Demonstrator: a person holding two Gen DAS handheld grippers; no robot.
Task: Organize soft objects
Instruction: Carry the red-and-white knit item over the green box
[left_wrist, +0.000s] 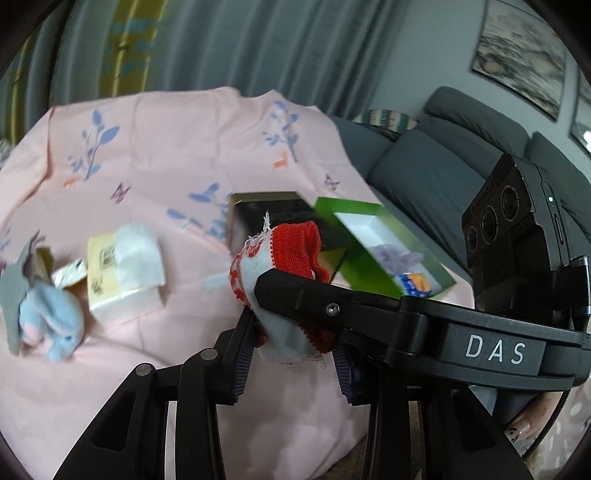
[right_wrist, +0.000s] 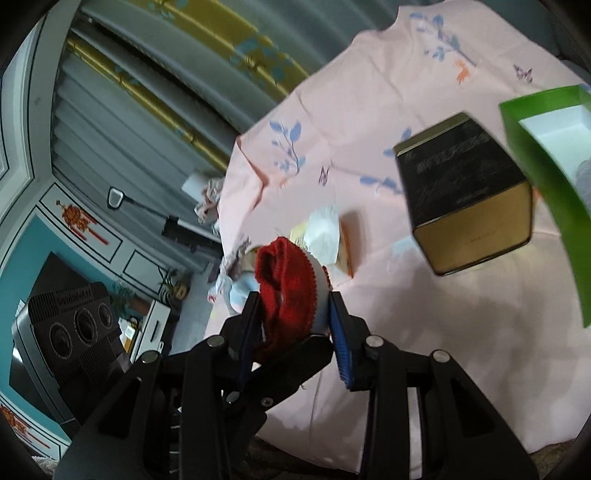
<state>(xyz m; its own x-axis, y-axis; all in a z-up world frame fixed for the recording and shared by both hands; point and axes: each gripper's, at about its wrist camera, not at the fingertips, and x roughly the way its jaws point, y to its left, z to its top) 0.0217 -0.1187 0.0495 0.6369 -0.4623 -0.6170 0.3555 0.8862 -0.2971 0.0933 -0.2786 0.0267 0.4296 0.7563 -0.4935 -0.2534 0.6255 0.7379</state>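
Both grippers clamp one red-and-white knitted sock (left_wrist: 284, 258) above the pink-clothed tabletop (left_wrist: 166, 147): the left gripper (left_wrist: 291, 354) nipping its white toe, the right gripper (right_wrist: 295, 317) closed on the red cuff. Keeping both holds firm should carry it cleanly to the green box (left_wrist: 373, 254). Only the left view shows the box's contents, seemingly soft toys, and a blue plush (left_wrist: 51, 317).

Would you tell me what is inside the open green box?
In the green box, on its white lining, lie a fuzzy lavender item and a blue-and-orange packet. The near wall and a gripper arm hide the rest.
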